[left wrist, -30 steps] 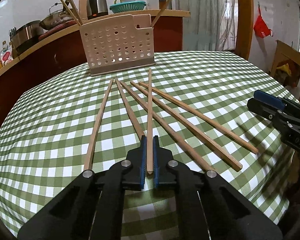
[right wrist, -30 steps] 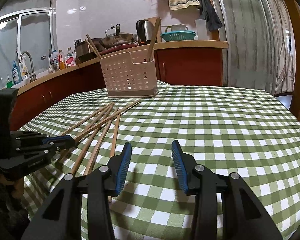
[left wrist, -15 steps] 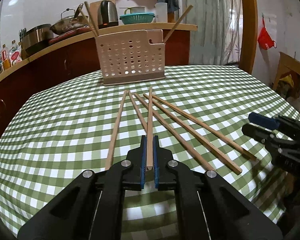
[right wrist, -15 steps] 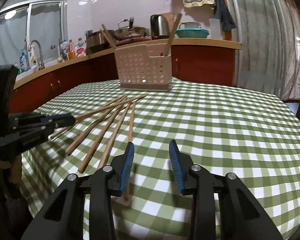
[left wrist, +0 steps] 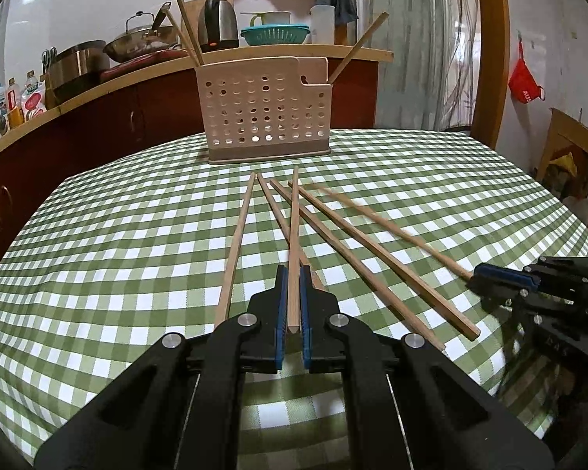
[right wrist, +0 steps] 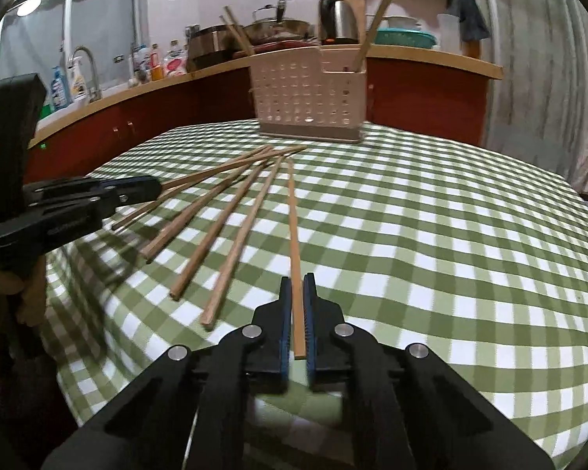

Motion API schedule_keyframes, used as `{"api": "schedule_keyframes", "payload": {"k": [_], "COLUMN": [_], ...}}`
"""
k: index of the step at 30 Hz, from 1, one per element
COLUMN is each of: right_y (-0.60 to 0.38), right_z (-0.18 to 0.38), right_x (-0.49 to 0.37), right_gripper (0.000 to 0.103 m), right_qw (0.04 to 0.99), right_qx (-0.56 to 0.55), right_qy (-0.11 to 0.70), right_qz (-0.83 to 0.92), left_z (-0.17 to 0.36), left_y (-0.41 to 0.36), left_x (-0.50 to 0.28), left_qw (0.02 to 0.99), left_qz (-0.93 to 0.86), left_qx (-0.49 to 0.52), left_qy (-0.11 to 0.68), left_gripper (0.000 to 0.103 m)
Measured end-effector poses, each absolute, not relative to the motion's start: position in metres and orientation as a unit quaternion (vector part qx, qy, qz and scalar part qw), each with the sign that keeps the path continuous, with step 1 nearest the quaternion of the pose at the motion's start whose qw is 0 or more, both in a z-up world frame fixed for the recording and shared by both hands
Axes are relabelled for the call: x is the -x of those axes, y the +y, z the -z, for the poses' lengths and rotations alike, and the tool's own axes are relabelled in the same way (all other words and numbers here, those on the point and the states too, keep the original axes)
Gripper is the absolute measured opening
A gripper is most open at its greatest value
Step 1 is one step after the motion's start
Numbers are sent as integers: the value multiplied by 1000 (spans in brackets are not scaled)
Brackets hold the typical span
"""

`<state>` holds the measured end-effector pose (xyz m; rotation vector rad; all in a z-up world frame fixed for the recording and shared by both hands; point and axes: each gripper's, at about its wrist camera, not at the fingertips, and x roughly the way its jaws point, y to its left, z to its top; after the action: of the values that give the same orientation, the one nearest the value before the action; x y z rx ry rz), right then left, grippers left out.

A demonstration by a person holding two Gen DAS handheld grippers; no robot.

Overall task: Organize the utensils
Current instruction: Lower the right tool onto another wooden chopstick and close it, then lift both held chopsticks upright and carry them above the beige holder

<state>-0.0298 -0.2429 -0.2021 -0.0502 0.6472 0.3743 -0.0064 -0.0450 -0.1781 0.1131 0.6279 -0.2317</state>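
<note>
Chopsticks, long wooden ones: right gripper [right wrist: 298, 313] jaws have just clamped one [right wrist: 294, 235], left gripper [left wrist: 293, 301] jaws already pinch another [left wrist: 294, 227], both ready for the far beige perforated holder [left wrist: 266, 111].

Even indoor light, fisheye-bent edges, slight motion blur
</note>
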Motion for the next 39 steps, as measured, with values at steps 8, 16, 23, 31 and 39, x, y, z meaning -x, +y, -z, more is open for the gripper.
{"api": "schedule_keyframes", "payload": {"k": [8, 16, 23, 31, 39], "right_y": [-254, -259, -261, -264, -264], "right_z": [205, 206, 189, 144, 107], "right_x": [27, 31, 37, 40, 37], "right_gripper": [6, 12, 6, 6, 6], "right_qw": [938, 940, 951, 966, 974], "right_qx": [22, 16, 14, 16, 13], "right_qy": [308, 300, 272, 217, 181], "right_qz": [-157, -158, -148, -137, -135], "left_z": [178, 180, 172, 142, 108], "left_y": [-45, -44, -42, -35, -31], "left_x": [6, 6, 7, 9, 11], "left_qw": [943, 943, 947, 960, 970], "left_qz": [113, 111, 107, 98, 92], "left_qx": [-55, -51, -49, -51, -47], "left_qy": [307, 311, 298, 256, 220], "left_gripper": [7, 7, 7, 7, 7]}}
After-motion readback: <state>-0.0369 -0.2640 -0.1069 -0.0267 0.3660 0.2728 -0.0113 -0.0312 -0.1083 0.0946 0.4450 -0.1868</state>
